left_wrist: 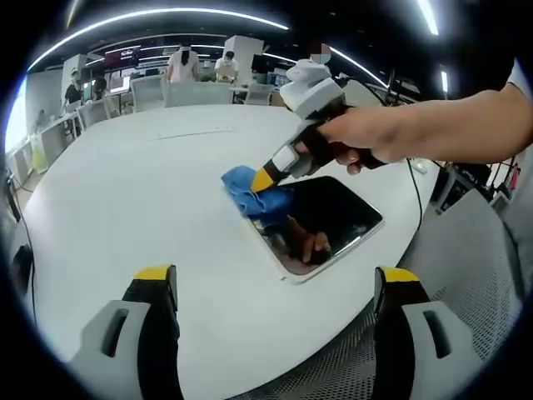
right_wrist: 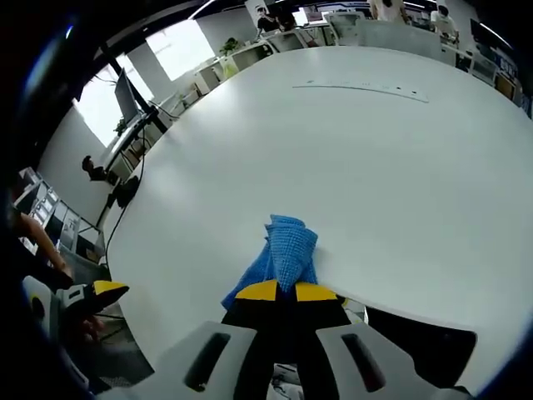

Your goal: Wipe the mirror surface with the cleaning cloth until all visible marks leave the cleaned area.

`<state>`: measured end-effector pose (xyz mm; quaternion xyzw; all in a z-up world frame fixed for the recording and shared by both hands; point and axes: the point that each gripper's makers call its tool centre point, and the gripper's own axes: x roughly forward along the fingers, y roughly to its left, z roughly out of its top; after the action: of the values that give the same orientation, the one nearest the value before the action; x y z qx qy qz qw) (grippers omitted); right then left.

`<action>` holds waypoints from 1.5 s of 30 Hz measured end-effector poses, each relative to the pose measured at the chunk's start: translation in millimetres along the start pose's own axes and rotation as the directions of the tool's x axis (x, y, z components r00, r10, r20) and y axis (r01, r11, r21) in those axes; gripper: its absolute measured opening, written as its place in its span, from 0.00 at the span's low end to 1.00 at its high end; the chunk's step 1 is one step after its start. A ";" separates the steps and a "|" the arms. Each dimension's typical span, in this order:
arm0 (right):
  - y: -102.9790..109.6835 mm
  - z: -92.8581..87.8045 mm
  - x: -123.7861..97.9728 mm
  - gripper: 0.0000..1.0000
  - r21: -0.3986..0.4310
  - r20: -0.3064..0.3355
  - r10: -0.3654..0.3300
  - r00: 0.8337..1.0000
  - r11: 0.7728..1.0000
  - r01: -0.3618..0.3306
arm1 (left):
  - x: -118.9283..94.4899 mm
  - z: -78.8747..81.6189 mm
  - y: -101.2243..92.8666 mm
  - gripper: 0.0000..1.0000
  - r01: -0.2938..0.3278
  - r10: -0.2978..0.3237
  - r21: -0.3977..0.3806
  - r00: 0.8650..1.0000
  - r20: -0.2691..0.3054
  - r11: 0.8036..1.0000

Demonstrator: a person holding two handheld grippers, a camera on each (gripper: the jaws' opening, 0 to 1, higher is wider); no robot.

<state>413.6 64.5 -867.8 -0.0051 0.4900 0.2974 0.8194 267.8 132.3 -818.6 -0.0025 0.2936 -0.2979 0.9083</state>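
Right tongs point(right_wrist: 286, 292) pinch the blue waffle-weave cleaning cloth point(right_wrist: 283, 250) on the rectangular mirror's point(left_wrist: 333, 218) far-left end; left tongs point(left_wrist: 275, 287) gape wide nearby.

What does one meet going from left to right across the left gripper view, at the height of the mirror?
Bare table → blue cloth held in the right tongs → mirror → hand on the right tongs' handle.

mirror point(right_wrist: 420, 333): mostly hidden behind right tool point(right_wrist: 287, 292) | marks: perhaps too blurred to tell
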 end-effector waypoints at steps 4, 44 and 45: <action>-4.4 -0.7 -0.5 0.00 0.003 0.001 -0.004 1.000 1.000 0.004 | 0.2 -0.2 0.2 0.98 0.000 0.000 0.001 1.000 -0.001 1.000; -28.5 -10.8 -18.3 0.00 0.027 -0.007 -0.041 0.999 0.999 0.041 | -2.2 -0.1 -2.1 0.97 0.006 -0.006 0.005 1.000 -0.010 1.000; -28.3 -10.7 -18.1 0.00 0.025 -0.007 -0.042 0.999 0.999 0.043 | -2.2 -0.1 -2.0 0.97 0.005 -0.005 0.005 1.000 -0.010 1.000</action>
<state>412.8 29.3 -866.7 -0.0060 0.4961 0.2736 0.8240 265.3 131.9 -817.1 0.0007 0.2972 -0.3010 0.9061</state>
